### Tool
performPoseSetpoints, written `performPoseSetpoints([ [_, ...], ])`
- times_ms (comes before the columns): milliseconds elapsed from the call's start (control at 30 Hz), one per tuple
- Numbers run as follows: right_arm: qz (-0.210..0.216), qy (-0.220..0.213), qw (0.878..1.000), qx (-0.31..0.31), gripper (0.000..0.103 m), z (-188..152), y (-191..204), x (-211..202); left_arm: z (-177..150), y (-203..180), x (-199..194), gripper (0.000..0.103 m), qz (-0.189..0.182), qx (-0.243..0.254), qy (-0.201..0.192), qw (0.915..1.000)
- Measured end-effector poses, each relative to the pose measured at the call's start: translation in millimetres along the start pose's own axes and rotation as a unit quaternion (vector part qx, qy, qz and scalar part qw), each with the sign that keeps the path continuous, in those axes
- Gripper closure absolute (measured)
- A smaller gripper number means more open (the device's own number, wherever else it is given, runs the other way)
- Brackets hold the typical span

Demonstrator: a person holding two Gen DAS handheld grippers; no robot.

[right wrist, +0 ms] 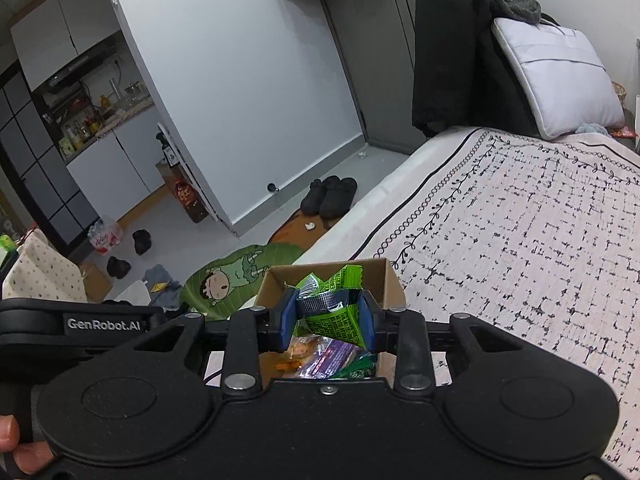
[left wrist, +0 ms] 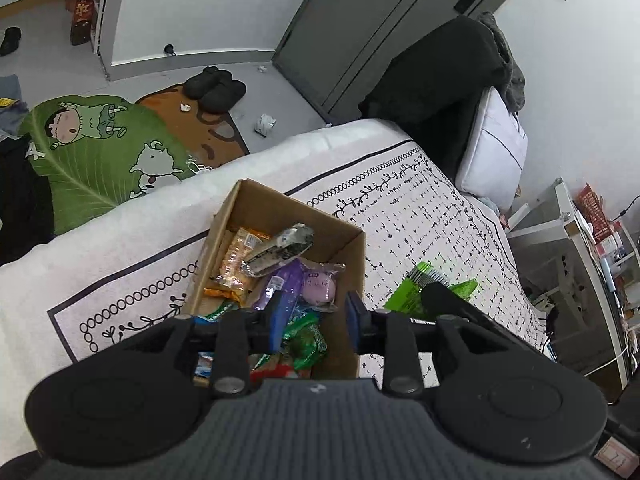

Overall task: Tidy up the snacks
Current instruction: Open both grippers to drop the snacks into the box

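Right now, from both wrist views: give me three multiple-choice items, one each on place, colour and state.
1. Where does the cardboard box stand?
A. on the bed
B. on the floor
C. on a chair

2. What colour is the packet in the right hand-held gripper?
A. red
B. green
C. white

3. What is the left hand-held gripper holding?
A. a purple packet
B. a slipper
C. nothing

Key: 1 A, box sits on the patterned bedspread; 2 B, green wrapper pinched between blue pads; 3 C, pads apart above the box.
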State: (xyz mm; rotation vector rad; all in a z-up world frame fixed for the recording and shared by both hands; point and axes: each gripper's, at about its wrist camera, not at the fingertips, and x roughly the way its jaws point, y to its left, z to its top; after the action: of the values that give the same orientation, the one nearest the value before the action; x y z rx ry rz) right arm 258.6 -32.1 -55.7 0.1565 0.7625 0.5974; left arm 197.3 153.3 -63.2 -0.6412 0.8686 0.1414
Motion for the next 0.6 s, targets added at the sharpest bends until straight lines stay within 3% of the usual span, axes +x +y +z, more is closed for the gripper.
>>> performPoseSetpoints([
  [167, 0.001, 0.005, 1.000, 0.011, 0.061, -0.8, 6.3, 0.9, 3.1, 7.2, -5.9, 0.057, 0.006, -0.004, -0.004, 1.0000],
  [267, 0.000, 0.005, 1.000, 0.018, 0.048, -0.1, 7.2, -3.3, 4.3, 9.0, -10.5, 0.049, 0.014, -0.005, -0.009, 0.9999],
  [433, -0.009, -0.003, 1.000, 0.019, 0.045, -0.3, 6.6, -17.3, 3.0, 10.9, -23.6, 0.028, 0.027, -0.007, -0.029, 0.9992],
  [600, -0.018, -0.013, 0.999, 0.023, 0.039, -1.9, 2.7, -32.5, 1.2, 10.9, -32.0, 0.020, 0.039, -0.004, -0.034, 0.9987],
])
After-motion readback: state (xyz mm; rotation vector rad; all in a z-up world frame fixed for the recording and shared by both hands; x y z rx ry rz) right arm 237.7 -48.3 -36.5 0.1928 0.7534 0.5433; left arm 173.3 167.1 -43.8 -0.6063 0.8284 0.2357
